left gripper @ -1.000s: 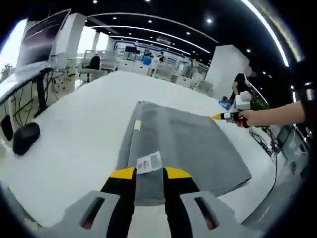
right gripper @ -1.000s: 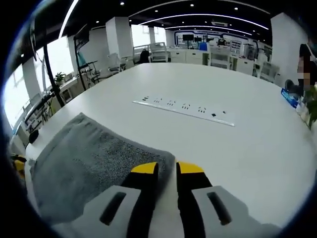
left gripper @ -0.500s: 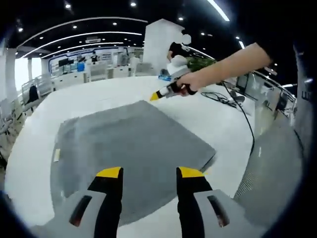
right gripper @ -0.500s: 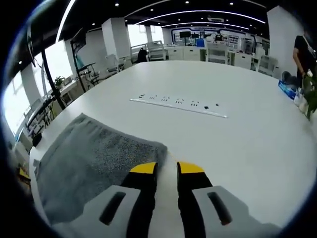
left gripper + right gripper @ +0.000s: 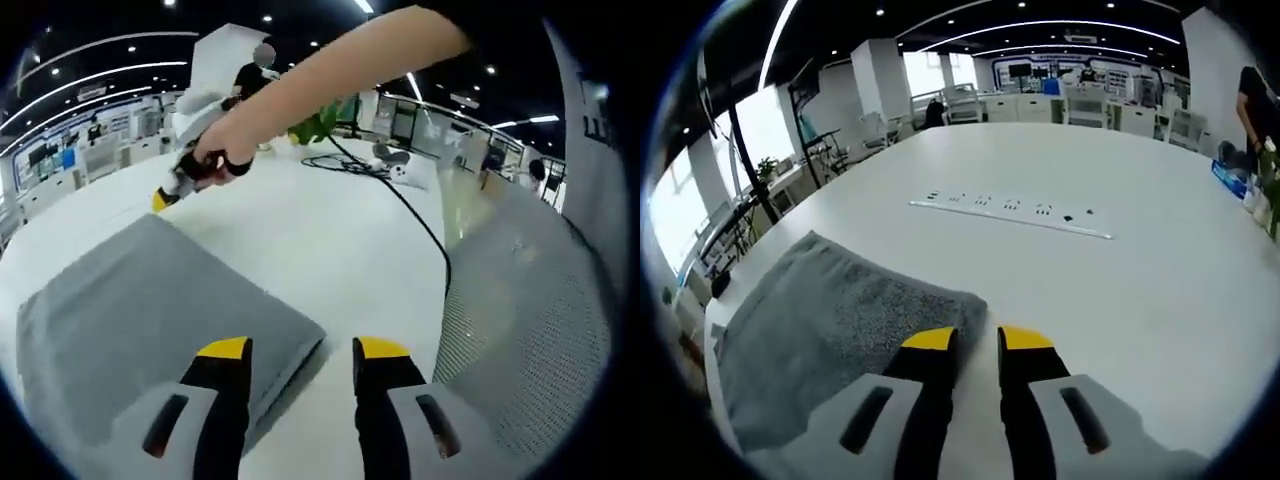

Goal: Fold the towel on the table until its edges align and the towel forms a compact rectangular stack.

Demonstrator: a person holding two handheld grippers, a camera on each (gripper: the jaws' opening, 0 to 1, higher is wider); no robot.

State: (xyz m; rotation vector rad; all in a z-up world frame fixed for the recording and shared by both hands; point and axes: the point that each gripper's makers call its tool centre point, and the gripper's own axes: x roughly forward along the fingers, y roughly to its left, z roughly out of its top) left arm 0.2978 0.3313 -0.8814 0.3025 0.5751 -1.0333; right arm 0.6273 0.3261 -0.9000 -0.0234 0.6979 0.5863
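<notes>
1. A soft grey terry towel (image 5: 150, 300) is lying flat on the round white table (image 5: 330, 230).
2. The left gripper (image 5: 298, 350) is hovering spread above the corner at six o'clock.
3. The right gripper (image 5: 976, 340) is nearly closed, sitting beside a far corner, seemingly gripping nothing.
4. The limp cloth looks light; corners seem the best hold.

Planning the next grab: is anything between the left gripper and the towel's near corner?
Nothing visible. The left gripper hangs open right at the towel corner, with bare table around it.
</notes>
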